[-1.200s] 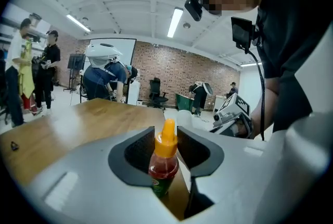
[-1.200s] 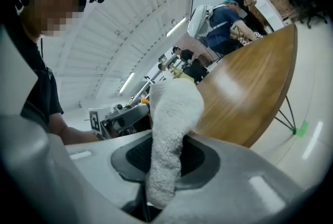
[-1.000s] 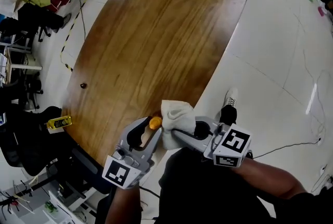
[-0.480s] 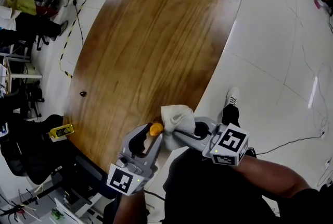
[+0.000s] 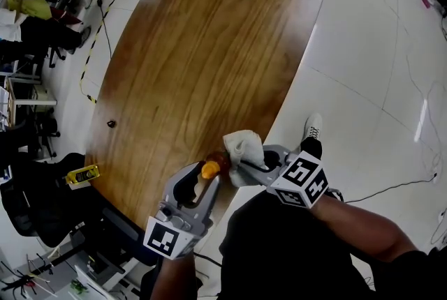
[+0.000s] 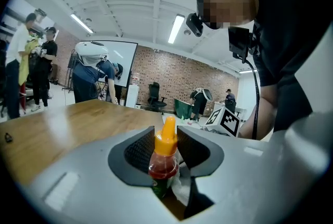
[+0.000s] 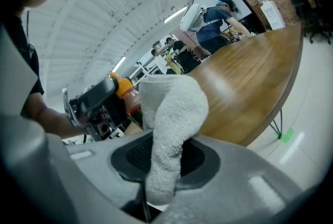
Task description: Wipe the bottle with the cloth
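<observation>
Grips the small bottle (image 6: pixel 164 158) in the left gripper (image 5: pixel 204 178), jaws clamped on its red body, orange cap poking up above the pads. Holds it cap-up over the near edge of the wooden counter (image 5: pixel 202 47). Pinches the white cloth (image 7: pixel 169 129) in the right gripper (image 5: pixel 250 165), jaws closed on its lower fold, bunched top bulging out past them. Presses that bunch against the bottle's side facing the right gripper.
</observation>
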A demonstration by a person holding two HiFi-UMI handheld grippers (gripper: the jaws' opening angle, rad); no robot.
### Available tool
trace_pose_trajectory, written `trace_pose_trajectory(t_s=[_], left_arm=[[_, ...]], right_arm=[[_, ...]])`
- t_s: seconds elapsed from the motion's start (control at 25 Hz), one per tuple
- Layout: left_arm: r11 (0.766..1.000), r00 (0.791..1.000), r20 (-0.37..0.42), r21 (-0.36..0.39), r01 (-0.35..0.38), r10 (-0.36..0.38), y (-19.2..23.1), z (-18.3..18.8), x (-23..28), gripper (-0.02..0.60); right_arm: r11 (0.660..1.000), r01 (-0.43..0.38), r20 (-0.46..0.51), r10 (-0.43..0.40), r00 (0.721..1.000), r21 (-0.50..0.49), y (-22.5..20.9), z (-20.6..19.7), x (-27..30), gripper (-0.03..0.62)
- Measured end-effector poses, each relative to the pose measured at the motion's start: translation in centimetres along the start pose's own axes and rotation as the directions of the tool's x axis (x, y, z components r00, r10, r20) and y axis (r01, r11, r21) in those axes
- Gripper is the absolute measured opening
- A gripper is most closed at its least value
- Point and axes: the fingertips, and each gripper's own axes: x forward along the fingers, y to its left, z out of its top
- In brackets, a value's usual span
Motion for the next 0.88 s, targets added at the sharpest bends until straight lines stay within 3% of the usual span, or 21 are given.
trace_pose_trajectory(t_s=[0.16, 0.4, 0.72, 0.8, 0.88], left_arm=[[1.000, 1.000, 0.010, -0.006, -0.003, 0.003, 0.0, -0.2, 0.1, 0.147], [1.000, 0.999, 0.037, -0.021, 0.006, -0.005, -0.1, -0.3, 0.1, 0.149], [1.000, 0.999, 0.051, -0.004, 0.000, 0.001, 0.0, -0.4, 0.2, 0.149], [1.000, 0.999, 0.050, 0.017, -0.010, 0.009, -0.2, -0.4, 0.1, 0.149], [0.999, 0.999, 0.042, 0.033, -0.024, 0.022, -0.3, -0.6, 0.2, 0.149]], right_arm=[[0.990, 0.088, -0.113, -0.100, 0.989, -0.106, -0.9, -0.2, 0.6, 0.077], [0.958, 0.167, -0.281, -0.232, 0.931, -0.235, -2.2, -0.8, 1.5, 0.077], [0.956, 0.167, -0.359, -0.248, 0.900, -0.241, -3.0, -0.9, 1.7, 0.077], [0.960, 0.166, -0.355, -0.240, 0.903, -0.226, -3.3, -0.4, 0.8, 0.077], [0.972, 0.153, -0.314, -0.203, 0.928, -0.177, -3.5, 0.9, -1.0, 0.077]])
